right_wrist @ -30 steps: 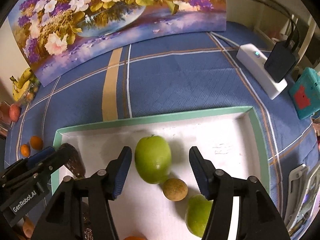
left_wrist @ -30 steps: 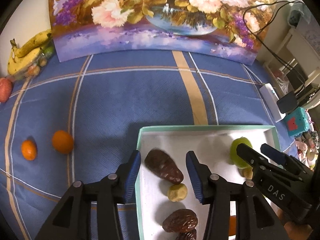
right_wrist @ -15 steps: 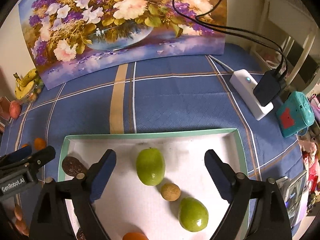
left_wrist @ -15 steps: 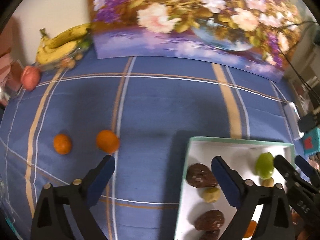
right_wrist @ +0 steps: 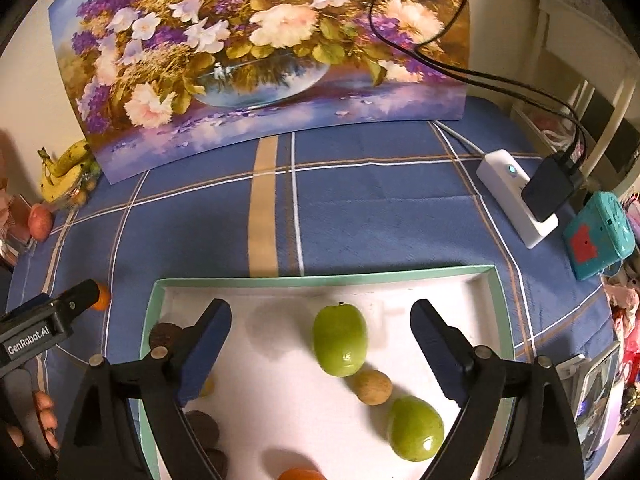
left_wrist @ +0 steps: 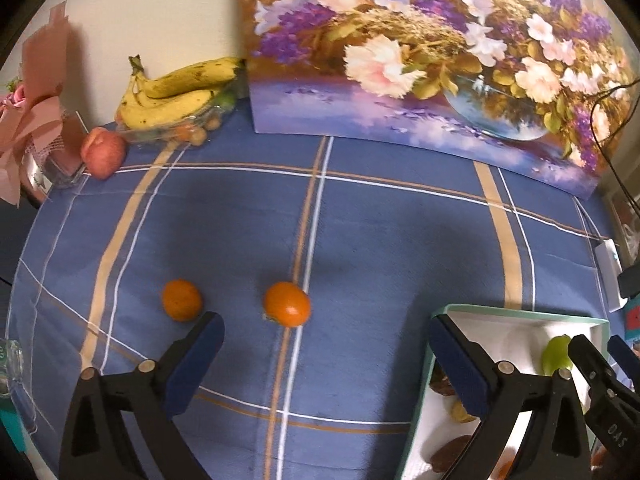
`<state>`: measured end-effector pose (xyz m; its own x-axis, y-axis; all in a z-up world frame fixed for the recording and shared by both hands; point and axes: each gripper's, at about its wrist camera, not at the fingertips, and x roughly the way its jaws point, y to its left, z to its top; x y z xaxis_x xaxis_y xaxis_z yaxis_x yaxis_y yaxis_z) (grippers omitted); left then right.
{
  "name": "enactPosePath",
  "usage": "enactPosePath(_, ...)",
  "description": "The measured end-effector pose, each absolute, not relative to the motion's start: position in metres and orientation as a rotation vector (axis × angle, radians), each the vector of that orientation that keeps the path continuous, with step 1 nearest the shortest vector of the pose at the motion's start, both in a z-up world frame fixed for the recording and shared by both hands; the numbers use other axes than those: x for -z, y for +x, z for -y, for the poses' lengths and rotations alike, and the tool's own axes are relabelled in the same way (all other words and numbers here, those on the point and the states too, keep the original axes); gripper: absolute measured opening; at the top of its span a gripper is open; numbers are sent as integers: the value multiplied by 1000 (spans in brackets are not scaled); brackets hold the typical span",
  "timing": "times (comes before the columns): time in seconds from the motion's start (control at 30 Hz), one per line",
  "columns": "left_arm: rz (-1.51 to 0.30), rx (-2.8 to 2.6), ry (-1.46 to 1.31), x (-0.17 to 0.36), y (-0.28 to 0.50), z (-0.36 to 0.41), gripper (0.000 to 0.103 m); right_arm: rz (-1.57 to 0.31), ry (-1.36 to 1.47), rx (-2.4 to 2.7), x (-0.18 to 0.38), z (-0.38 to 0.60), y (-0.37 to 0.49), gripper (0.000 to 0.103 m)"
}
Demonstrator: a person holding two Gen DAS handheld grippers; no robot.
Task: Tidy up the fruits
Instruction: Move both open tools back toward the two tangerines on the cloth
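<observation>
A white tray with a green rim [right_wrist: 320, 280] holds two green fruits [right_wrist: 339, 339] [right_wrist: 416, 428], a small tan fruit [right_wrist: 373, 386], dark brown fruits [right_wrist: 164, 334] and an orange one [right_wrist: 301, 474] at the bottom edge. My right gripper [right_wrist: 320, 336] is wide open and empty above the tray. My left gripper [left_wrist: 324, 356] is wide open and empty over the blue cloth, left of the tray [left_wrist: 520, 314]. Two oranges [left_wrist: 287, 304] [left_wrist: 181, 300] lie on the cloth just beyond its fingers.
A flower painting [left_wrist: 420, 52] leans at the back. Bananas [left_wrist: 176, 92] and a red apple [left_wrist: 103, 152] sit at the back left. A white power strip with a black adapter [right_wrist: 520, 196] and a teal box [right_wrist: 600, 234] lie at the right.
Both grippers opened wide. The left gripper moved left off the tray, bringing the two oranges in front of it. The right gripper pulled back from the green fruit.
</observation>
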<state>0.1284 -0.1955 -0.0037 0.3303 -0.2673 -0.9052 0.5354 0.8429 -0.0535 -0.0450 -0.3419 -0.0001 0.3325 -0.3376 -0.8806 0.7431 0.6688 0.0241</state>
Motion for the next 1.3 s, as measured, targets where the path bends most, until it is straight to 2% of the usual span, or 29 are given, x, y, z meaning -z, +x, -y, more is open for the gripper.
enactPosePath(0.5,-1059,478,321,-10,164,149,103,-1006,429,654,-9,305,-3,91)
enactPosePath(1.3,-1097,292,137,-4,248,19,103,-979,380,463,0,218,83,91)
